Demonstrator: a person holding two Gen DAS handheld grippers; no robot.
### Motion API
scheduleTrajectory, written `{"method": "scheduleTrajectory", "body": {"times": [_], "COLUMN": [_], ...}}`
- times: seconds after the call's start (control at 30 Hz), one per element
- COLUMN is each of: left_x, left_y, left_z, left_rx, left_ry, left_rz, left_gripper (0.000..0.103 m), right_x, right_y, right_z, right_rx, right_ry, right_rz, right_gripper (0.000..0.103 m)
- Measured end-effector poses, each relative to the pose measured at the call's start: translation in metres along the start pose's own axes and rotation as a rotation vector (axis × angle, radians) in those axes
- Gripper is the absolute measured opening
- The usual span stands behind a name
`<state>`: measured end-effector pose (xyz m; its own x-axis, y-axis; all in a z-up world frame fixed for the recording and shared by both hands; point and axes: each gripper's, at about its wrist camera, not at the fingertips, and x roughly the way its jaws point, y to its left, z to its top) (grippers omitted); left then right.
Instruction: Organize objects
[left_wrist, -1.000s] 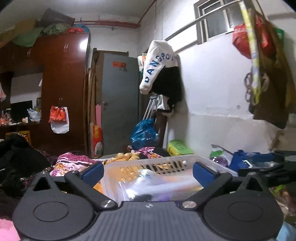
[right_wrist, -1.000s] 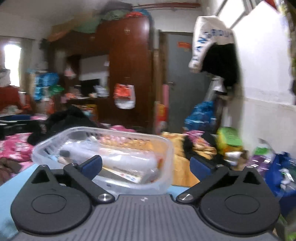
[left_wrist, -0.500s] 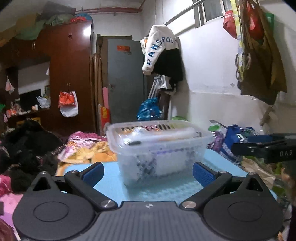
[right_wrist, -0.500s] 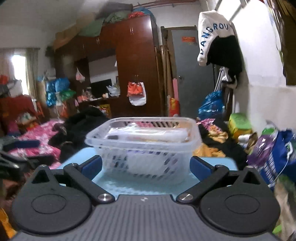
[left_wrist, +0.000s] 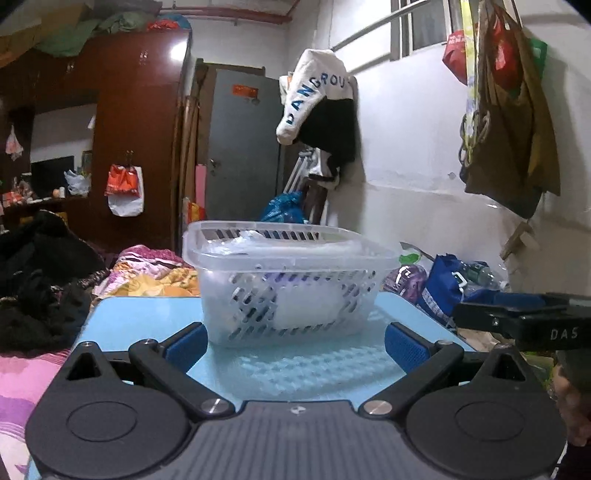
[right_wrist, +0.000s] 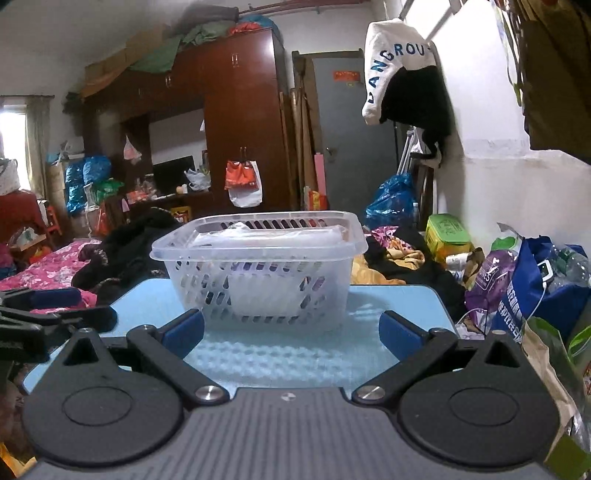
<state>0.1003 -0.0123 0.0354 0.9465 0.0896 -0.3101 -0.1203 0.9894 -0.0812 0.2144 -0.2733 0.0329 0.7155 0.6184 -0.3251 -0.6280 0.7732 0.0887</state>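
A clear slotted plastic basket (left_wrist: 288, 291) (right_wrist: 258, 273) stands on a light blue table (left_wrist: 147, 317) (right_wrist: 399, 306), with white packets and other items lying inside it. My left gripper (left_wrist: 294, 341) hovers open just in front of the basket, nothing between its blue pads. My right gripper (right_wrist: 291, 330) is also open and empty, level with the basket's near wall. The right gripper's black body (left_wrist: 524, 321) shows at the right edge of the left wrist view. The left gripper (right_wrist: 48, 310) shows at the left edge of the right wrist view.
Heaped clothes and bedding (right_wrist: 122, 251) lie behind and left of the table. Bags (right_wrist: 532, 284) crowd the floor on the right by the white wall. A dark wooden wardrobe (right_wrist: 236, 122) and a grey door (left_wrist: 240, 147) stand at the back. Bags (left_wrist: 509, 122) hang on the wall.
Both grippers have pulled back and dropped lower: the basket, close below them one second ago, now stands farther off and is seen from the side. Both stayed open.
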Motion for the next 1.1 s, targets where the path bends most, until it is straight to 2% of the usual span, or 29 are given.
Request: {"method": "scheduleTrajectory", "body": {"times": [0.3, 1.1], "left_x": [0.001, -0.003], "left_y": [-0.006, -0.016], "left_z": [-0.002, -0.006], "left_rx": [-0.001, 0.038], "left_ry": [-0.006, -0.026], "left_rz": [0.003, 0.023], "left_gripper": [0.103, 0.103], "right_x": [-0.011, -0.007], "right_y": [0.001, 0.001], "right_z": [-0.008, -0.012], "right_rx": [0.001, -0.013], "right_ry": [-0.045, -0.011], "right_rz": [-0.013, 0.015], "right_gripper": [0.103, 0.103]}}
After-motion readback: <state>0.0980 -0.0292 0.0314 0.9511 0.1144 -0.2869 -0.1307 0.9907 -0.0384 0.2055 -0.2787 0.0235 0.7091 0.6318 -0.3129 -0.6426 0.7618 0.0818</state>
